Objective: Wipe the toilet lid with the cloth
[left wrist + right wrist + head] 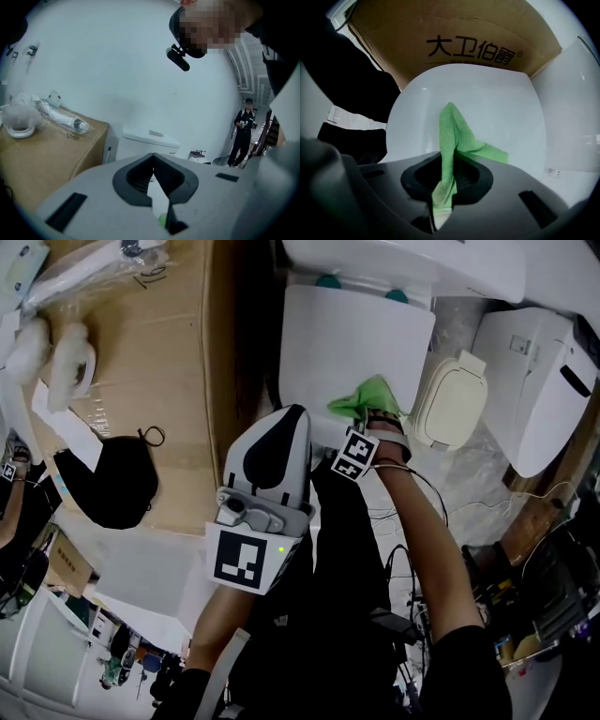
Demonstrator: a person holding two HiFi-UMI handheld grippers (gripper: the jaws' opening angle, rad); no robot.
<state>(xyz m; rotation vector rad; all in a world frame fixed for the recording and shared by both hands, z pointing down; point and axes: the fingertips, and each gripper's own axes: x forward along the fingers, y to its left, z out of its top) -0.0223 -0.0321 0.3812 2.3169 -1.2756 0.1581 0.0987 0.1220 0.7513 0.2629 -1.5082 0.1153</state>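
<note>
The white toilet lid (pixel 356 338) is closed and lies ahead of me. A green cloth (pixel 370 397) rests on its near right part. My right gripper (pixel 375 413) is shut on the cloth, and the marker cube sits just behind it. In the right gripper view the cloth (pixel 452 131) runs up from the right gripper (pixel 445 161) onto the lid (pixel 487 101), one corner spread to the right. My left gripper (pixel 296 412) hovers at the lid's near left edge, apart from the cloth. In its own view the left gripper (pixel 153 157) is shut with nothing held, facing the cistern (pixel 150 138).
A large cardboard box (pixel 141 362) stands left of the toilet, with wrapped white parts (pixel 70 362) and a black pouch (pixel 112 484) on it. A beige seat (pixel 452 401) and another white toilet (pixel 539 381) lie to the right. Cables (pixel 412 521) trail on the floor. A person (pixel 243 133) stands far off.
</note>
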